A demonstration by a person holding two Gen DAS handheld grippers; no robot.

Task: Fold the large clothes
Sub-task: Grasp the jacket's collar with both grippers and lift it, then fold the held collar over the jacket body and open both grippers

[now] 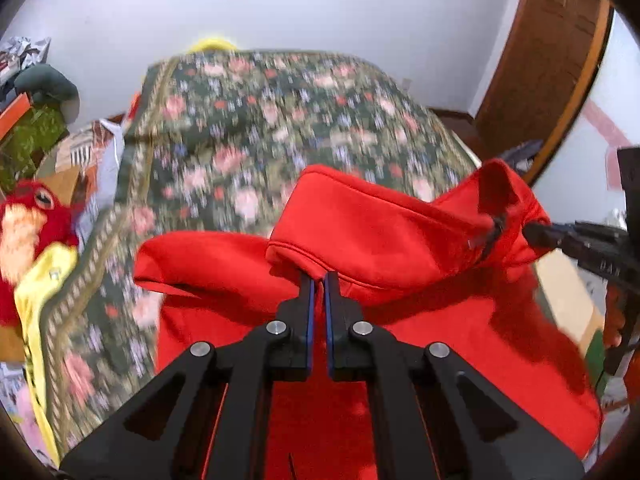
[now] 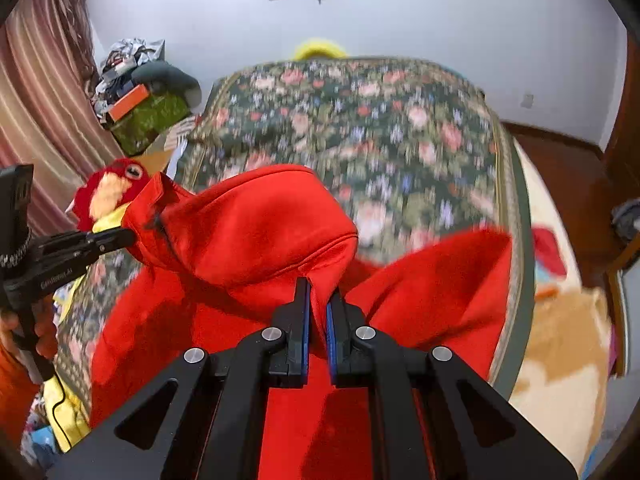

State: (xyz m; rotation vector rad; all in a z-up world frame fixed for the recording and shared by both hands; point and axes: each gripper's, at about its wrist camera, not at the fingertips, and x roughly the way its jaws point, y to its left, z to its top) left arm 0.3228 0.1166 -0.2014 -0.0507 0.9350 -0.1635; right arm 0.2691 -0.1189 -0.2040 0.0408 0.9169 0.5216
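A red hooded sweatshirt (image 1: 384,232) hangs lifted above the bed with the floral cover (image 1: 256,128). My left gripper (image 1: 319,280) is shut on a fold of its red fabric near the hood's hem. The right gripper shows at the right edge of the left wrist view (image 1: 536,236), pinching the other side of the hood. In the right wrist view my right gripper (image 2: 319,288) is shut on the sweatshirt (image 2: 256,232), with a sleeve (image 2: 440,280) spread to the right. The left gripper (image 2: 124,238) grips the hood at the left there.
A red and yellow plush toy (image 1: 28,224) lies at the bed's left side, also in the right wrist view (image 2: 108,192). Boxes and clutter (image 2: 144,108) are stacked by the curtain (image 2: 36,100). A wooden door (image 1: 540,60) stands at the right.
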